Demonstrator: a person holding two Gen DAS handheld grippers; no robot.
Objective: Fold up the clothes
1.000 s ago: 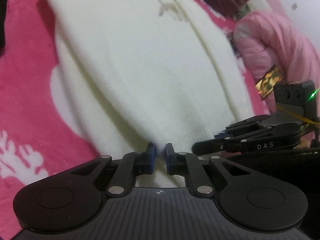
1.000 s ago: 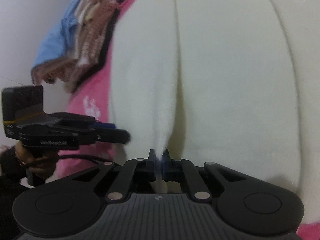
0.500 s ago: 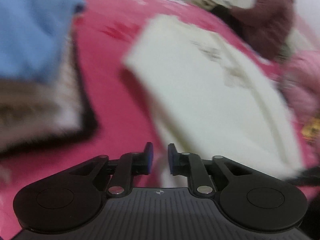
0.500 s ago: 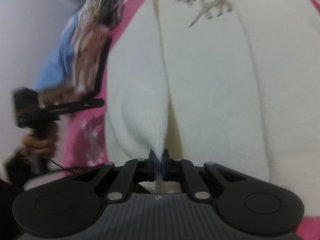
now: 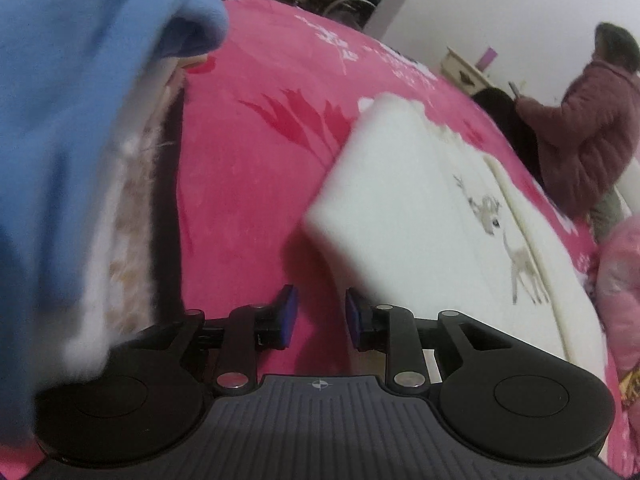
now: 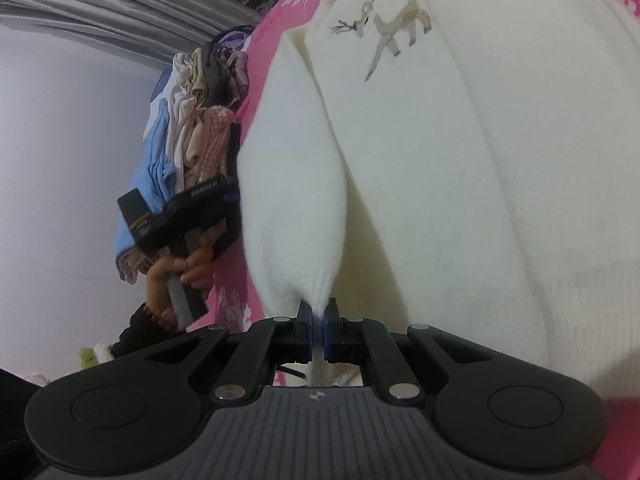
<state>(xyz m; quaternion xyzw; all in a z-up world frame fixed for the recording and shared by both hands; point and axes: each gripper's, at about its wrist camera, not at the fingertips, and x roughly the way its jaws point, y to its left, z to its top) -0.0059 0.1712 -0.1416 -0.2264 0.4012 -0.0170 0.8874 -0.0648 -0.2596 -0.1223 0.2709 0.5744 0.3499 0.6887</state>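
A white sweater [image 5: 420, 220] with deer printed on it lies on a pink blanket [image 5: 248, 168]. In the left wrist view my left gripper [image 5: 318, 312] hangs over bare blanket just left of the sweater's edge. Its jaws are opening and nothing is between them. In the right wrist view my right gripper [image 6: 319, 312] is shut on a pinched fold of the white sweater [image 6: 440, 160], which rises as a ridge from the pads. The left gripper [image 6: 228, 196] shows there too, held in a hand at the sweater's left side.
A pile of clothes topped by a blue garment [image 5: 80, 120] fills the left of the left wrist view, close to the gripper; the same pile [image 6: 192, 128] lies against a white wall. A person in a maroon jacket [image 5: 592, 128] sits beyond the bed. A pink garment [image 5: 620, 280] lies at right.
My left gripper has let go of the sweater's hem and swung left over the blanket toward the clothes pile, its jaws widening. The right gripper keeps its pinch and has lifted the fold slightly.
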